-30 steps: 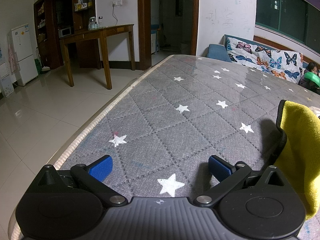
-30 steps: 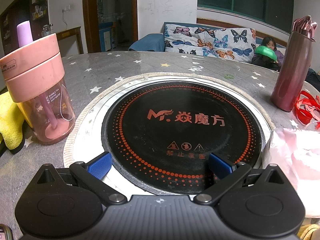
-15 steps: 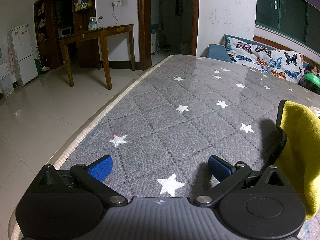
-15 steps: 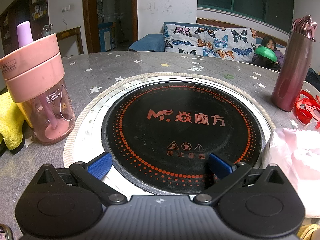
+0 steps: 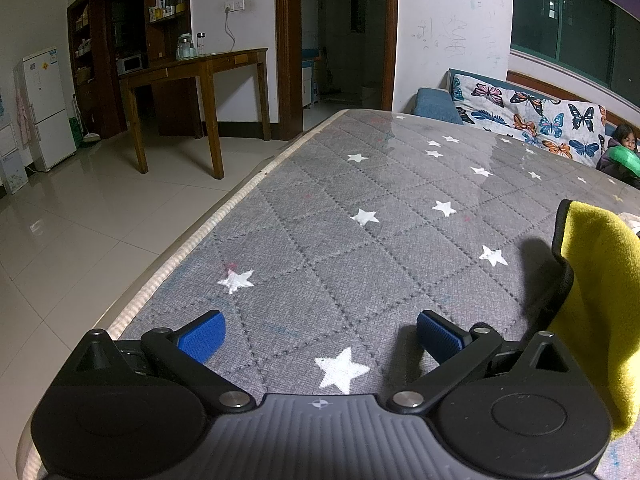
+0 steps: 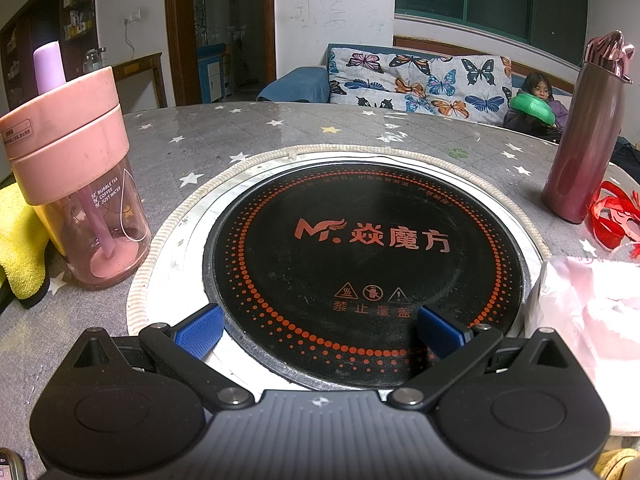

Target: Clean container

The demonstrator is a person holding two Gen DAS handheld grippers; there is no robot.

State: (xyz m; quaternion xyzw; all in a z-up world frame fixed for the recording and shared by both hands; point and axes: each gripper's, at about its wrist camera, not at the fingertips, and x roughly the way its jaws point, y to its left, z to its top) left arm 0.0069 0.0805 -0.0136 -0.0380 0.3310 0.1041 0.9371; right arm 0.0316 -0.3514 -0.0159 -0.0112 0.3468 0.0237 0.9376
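My left gripper point(image 5: 320, 334) is spread wide over the starred table point(image 5: 360, 240), empty, with the yellow cloth point(image 5: 600, 300) just to its right. My right gripper point(image 6: 318, 330) is also spread, empty, over the black hob point(image 6: 360, 264). The pink cup point(image 6: 76, 184) stands left of the hob, lid on, touching the cloth point(image 6: 20, 244). A maroon flask point(image 6: 584, 132) stands right of the hob.
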